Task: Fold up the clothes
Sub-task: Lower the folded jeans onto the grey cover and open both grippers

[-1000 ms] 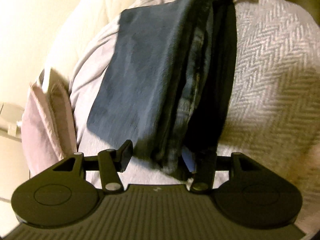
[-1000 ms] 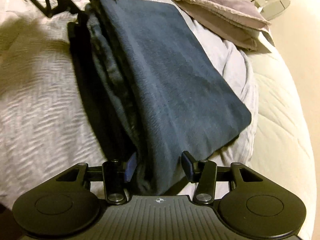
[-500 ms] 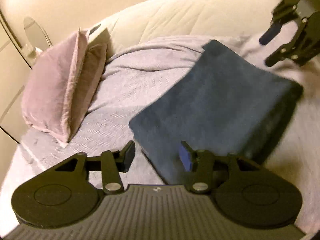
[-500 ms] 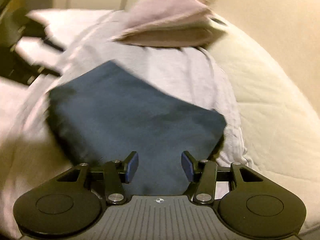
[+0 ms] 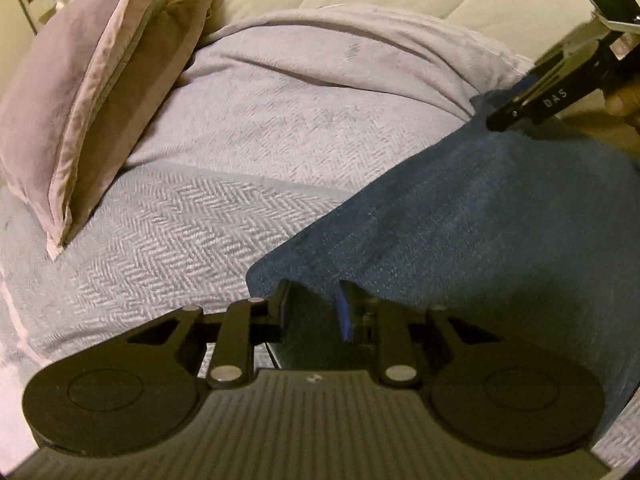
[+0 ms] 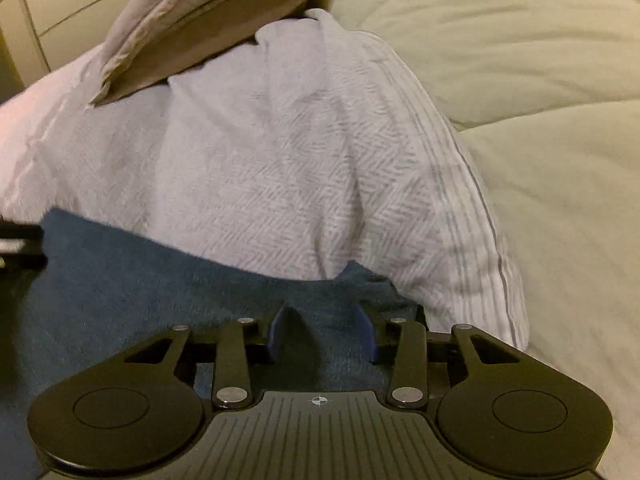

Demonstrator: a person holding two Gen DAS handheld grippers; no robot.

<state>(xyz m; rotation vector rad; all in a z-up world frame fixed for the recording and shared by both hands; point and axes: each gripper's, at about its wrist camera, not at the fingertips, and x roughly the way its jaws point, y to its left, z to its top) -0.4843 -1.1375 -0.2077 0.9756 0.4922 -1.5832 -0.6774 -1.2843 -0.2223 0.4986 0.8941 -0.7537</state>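
A folded dark blue garment (image 5: 480, 216) lies flat on a pale herringbone blanket (image 5: 192, 224). My left gripper (image 5: 312, 308) is open, its fingers straddling the garment's near-left corner, low over the cloth. My right gripper (image 6: 322, 330) is open, low over the garment (image 6: 140, 280) near its right corner; whether either touches the cloth I cannot tell. The right gripper's body also shows in the left wrist view (image 5: 560, 92), at the garment's far edge.
Two mauve pillows (image 5: 84, 92) lean together at the left of the blanket; they also show in the right wrist view (image 6: 208, 16). A cream quilted duvet (image 6: 520, 80) lies to the right. The blanket's striped hem (image 6: 476, 216) folds beside the garment.
A second ago both grippers held the folded garment up by its ends. It now lies flat on the blanket, and both grippers have let go and turned to sit low over its corners.
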